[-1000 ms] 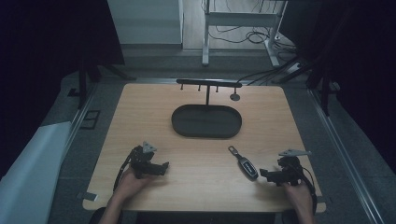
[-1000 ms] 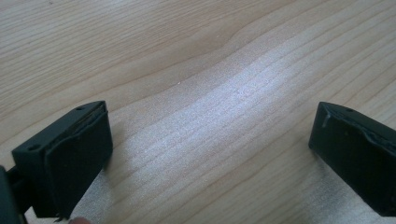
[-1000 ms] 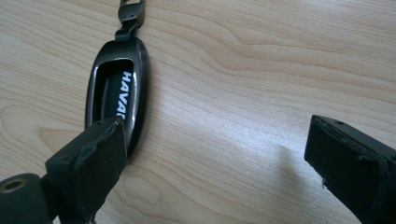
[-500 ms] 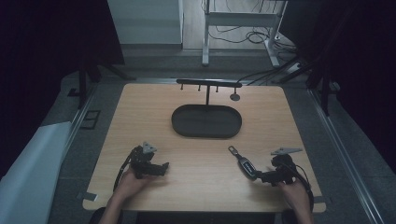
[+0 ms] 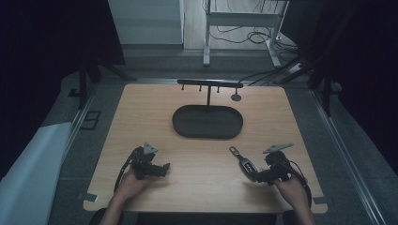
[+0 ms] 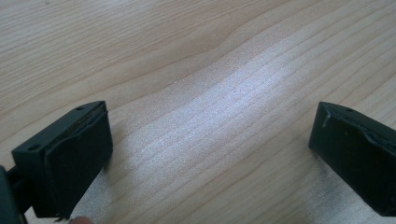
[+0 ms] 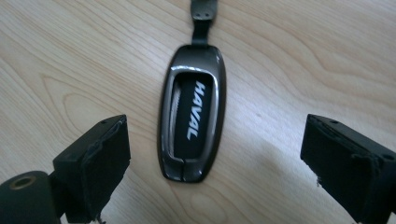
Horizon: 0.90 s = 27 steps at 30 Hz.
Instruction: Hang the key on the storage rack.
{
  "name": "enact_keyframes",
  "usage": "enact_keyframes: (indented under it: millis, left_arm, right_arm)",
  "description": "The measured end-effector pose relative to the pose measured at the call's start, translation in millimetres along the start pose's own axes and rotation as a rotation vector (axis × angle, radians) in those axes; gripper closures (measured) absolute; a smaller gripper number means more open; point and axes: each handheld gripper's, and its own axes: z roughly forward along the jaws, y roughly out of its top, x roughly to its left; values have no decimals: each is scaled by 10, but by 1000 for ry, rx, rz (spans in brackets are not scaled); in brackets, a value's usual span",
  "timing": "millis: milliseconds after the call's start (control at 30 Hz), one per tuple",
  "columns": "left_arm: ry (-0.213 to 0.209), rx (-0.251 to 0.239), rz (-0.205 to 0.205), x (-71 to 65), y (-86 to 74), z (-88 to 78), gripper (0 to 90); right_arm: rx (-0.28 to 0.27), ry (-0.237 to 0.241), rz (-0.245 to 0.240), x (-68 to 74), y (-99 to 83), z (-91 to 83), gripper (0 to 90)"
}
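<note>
Pale wood grain runs across the table (image 5: 141, 112), and at its near edge a person's two hands come in, each holding a gripper. At the near left, the left gripper (image 5: 162, 169) lies low over bare wood beside the left hand (image 5: 129, 185), its jaws spread wide with nothing between them; the left gripper view shows plain tabletop in the gap. At the near right, the right hand (image 5: 293, 190) carries the right gripper (image 5: 257, 177), whose jaws also stand wide apart, though they have just been closing a little. Between them, without touching either pad, lies the car key fob (image 7: 192, 126), a dark glossy oval lying flat on the wood with white "HAVAL" lettering along its middle. A short black strap (image 7: 203, 14) leads from its far end. In the high view the fob (image 5: 244, 163) sits just ahead of the right gripper, angled toward the table's centre. Farther back, at mid-table, rests a dark oval tray (image 5: 180, 122), well apart from the fob. Behind the tray stands a black T-shaped rack (image 5: 210, 84) with small hooks under its bar, near the far edge.
</note>
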Motion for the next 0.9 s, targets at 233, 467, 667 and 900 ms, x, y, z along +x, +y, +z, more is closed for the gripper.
enact_keyframes:
  millis: [233,467,667,900]
  left_arm:
    - [0,1,1,0,0,-1,0]
    - [0,0,0,0,0,0,0]
    - [0,1,0,0,0,-1,0]
    - [0,2,0,0,1,-2,0]
  right_arm:
    - [70,-17,-28,21,142,48,91]
    - [170,-50,-58,48,228,111,127]
    - [246,-51,-18,50,316,168,133]
    - [322,-57,2,35,399,213,138]
